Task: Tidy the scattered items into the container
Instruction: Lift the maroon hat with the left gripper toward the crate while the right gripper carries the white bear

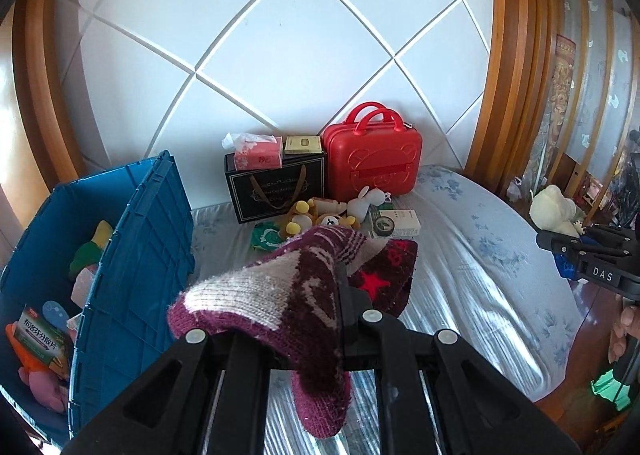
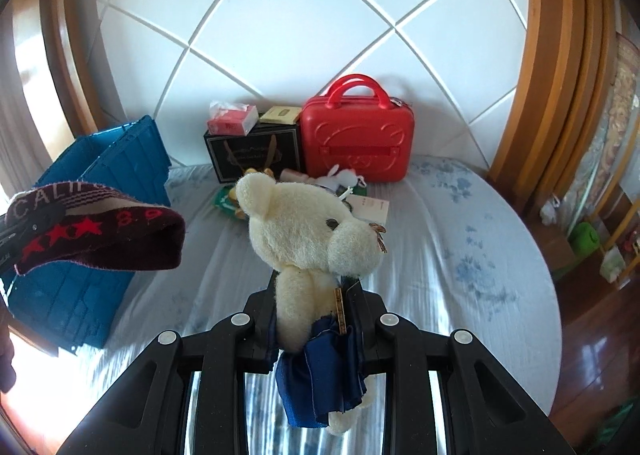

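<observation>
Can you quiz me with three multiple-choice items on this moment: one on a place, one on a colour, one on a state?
1. Where does the blue crate stand, seen from the left wrist?
A. left of the black gift bag
B. right of the red case
C. on the floor

2. What colour is the handled case at the headboard?
A. green
B. red
C. white

3. What do the right tongs hold?
A. nothing
B. a tissue pack
C. the cream teddy bear

Answers: 1 A, the crate sits left of the gift bag on the bed. 2 B, its shell and handles are red. 3 C, the bear is clamped at its body.
</observation>
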